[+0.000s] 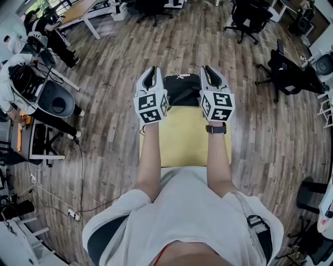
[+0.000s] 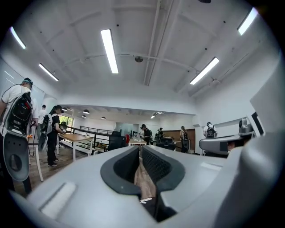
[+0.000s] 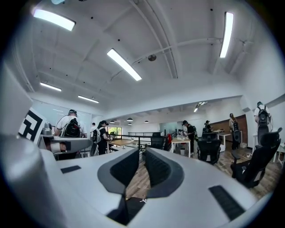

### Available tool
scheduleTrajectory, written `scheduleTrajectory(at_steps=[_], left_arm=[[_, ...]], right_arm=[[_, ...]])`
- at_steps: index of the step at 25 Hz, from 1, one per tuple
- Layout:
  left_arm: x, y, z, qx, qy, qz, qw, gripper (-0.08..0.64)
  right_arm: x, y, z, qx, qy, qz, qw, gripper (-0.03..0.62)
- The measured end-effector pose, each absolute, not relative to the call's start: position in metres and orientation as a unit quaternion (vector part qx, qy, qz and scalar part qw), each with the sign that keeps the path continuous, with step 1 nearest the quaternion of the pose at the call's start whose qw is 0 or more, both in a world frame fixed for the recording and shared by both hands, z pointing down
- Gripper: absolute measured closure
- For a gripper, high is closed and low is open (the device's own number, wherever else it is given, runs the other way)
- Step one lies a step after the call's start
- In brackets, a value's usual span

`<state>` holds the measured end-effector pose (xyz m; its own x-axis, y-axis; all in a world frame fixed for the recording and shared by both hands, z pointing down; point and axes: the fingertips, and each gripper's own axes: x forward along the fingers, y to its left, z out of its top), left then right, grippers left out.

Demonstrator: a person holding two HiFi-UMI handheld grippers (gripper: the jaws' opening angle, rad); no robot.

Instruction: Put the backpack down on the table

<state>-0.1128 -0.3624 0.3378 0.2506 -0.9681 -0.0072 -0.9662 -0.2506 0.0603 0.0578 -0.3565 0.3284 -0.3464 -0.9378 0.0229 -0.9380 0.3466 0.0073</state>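
The black backpack [image 1: 183, 89] lies on the far end of the yellow table [image 1: 184, 140], with a small white logo on top. Both grippers are held up level above it, side by side. My left gripper [image 1: 151, 70] hovers over the pack's left edge and my right gripper [image 1: 206, 69] over its right edge. In the left gripper view the left gripper [image 2: 139, 149] has its jaws almost together with only floor showing through the slit, and the backpack [image 2: 153, 207] shows below. The right gripper [image 3: 142, 151] looks the same, with the backpack [image 3: 133, 205] underneath. Neither holds anything.
Wooden floor surrounds the table. Black office chairs [image 1: 248, 18] [image 1: 285, 72] stand at the back and right. People with gear [image 1: 21, 83] and a wooden desk [image 1: 86, 10] are at the left. A cable with a power strip [image 1: 73, 213] lies on the floor at lower left.
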Motion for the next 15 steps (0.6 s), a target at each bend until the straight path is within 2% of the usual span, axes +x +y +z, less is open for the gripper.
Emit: scheduleTrajectory(at_steps=[2, 15], left_arm=[[-0.109, -0.359, 0.33, 0.793, -0.608, -0.027, 0.014, 0.549], [-0.098, -0.355, 0.329, 0.798, -0.602, -0.016, 0.002, 0.551]], right_arm=[[0.061, -0.355, 0.326, 0.572, -0.82, 0.002, 0.009, 0.55], [0.064, -0.352, 0.32, 0.578, -0.816, -0.009, 0.007, 0.578]])
